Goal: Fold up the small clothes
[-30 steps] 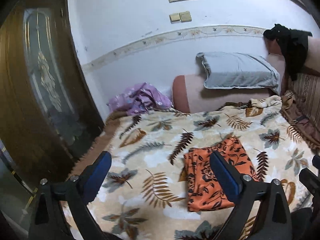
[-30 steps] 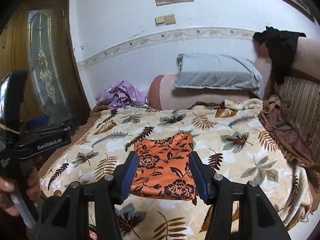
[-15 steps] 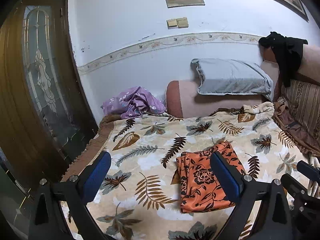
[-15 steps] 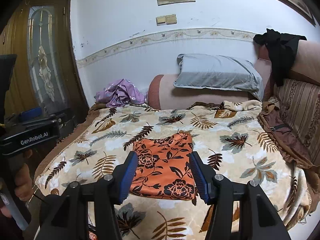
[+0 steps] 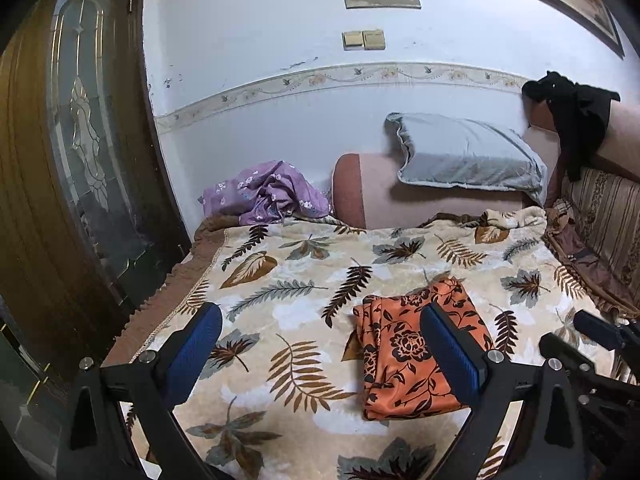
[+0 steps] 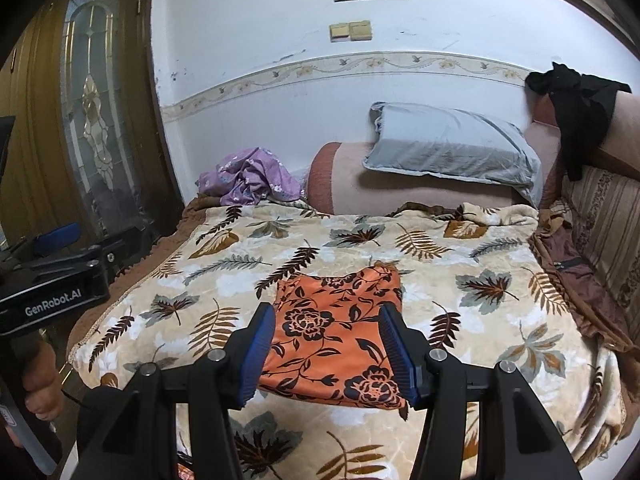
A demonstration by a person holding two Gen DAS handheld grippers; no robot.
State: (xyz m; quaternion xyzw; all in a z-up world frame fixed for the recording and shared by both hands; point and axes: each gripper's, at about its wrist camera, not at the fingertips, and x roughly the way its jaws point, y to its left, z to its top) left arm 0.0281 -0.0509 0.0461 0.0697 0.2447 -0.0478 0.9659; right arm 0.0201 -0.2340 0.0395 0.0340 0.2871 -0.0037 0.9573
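Observation:
A folded orange garment with black flowers [image 5: 404,348] [image 6: 336,332] lies flat on the leaf-patterned blanket [image 5: 280,280] [image 6: 460,264] covering the bed. My left gripper [image 5: 324,344] hovers above the near edge of the bed, wide open, its right finger in line with the garment and nothing between its blue pads. My right gripper [image 6: 326,352] hangs in front of the garment with its jaws partly apart and empty; the cloth shows in the gap but lies beyond the fingers. The left gripper's body [image 6: 60,276] appears at the left of the right wrist view.
A crumpled purple cloth [image 5: 268,192] [image 6: 248,176] sits at the far left corner of the bed. A grey pillow [image 5: 464,156] [image 6: 448,144] rests on a pink bolster [image 5: 400,196]. A black garment [image 5: 576,116] hangs over the headboard at right. A wooden door [image 5: 76,160] stands left.
Both grippers have drawn back from the bed, so the orange garment sits a little farther off and more of the wall shows. Neither gripper's opening changed.

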